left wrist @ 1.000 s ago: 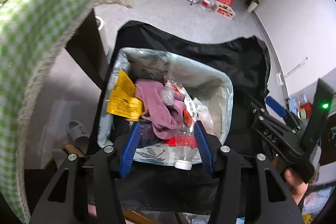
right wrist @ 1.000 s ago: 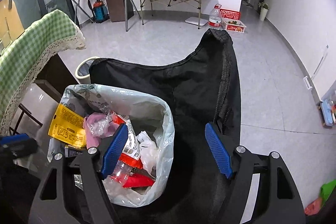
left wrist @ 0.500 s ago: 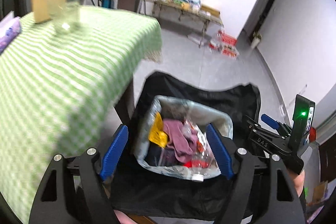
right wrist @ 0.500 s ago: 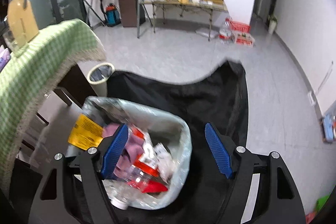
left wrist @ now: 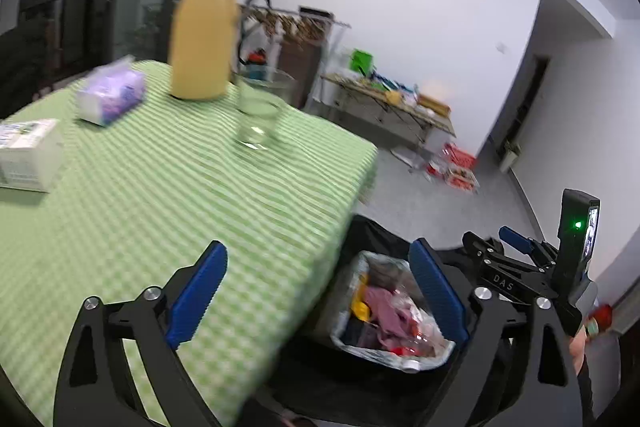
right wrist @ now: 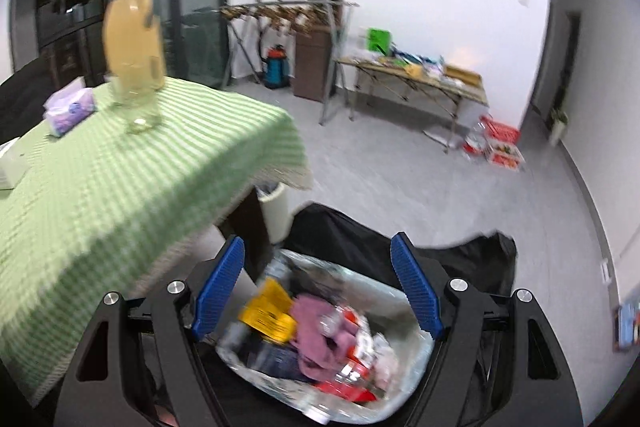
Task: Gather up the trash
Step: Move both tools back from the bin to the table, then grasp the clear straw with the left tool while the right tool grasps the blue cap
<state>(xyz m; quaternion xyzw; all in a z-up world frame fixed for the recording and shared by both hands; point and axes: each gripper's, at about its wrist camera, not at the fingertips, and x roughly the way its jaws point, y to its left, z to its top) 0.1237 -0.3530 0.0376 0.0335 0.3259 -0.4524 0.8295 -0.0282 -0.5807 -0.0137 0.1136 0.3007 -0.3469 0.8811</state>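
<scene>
A trash bin lined with a clear bag [left wrist: 352,291] [right wrist: 412,307] sits on black cloth beside the table, full of trash: a pink rag [right wrist: 316,331], a yellow wrapper [right wrist: 266,311], red packaging and a plastic bottle [left wrist: 412,363]. My left gripper [left wrist: 318,291] hangs high over the table edge and bin, its jaws opening wide with nothing between them. My right gripper [right wrist: 316,283] is open above the bin, holding nothing; it also shows at the right of the left wrist view [left wrist: 516,247].
A green checked tablecloth [left wrist: 160,195] carries a yellow jug [left wrist: 204,31], a drinking glass [left wrist: 260,107], a purple tissue pack [left wrist: 110,95] and a white box [left wrist: 28,155]. A small white bin [right wrist: 274,211] stands under the table edge. Folding table [right wrist: 416,83] and red crates [right wrist: 500,143] stand far back.
Both grippers rose away from the bin, which now looks smaller and lower. The left jaws spread from around the bottle to wide open; the tabletop came into view.
</scene>
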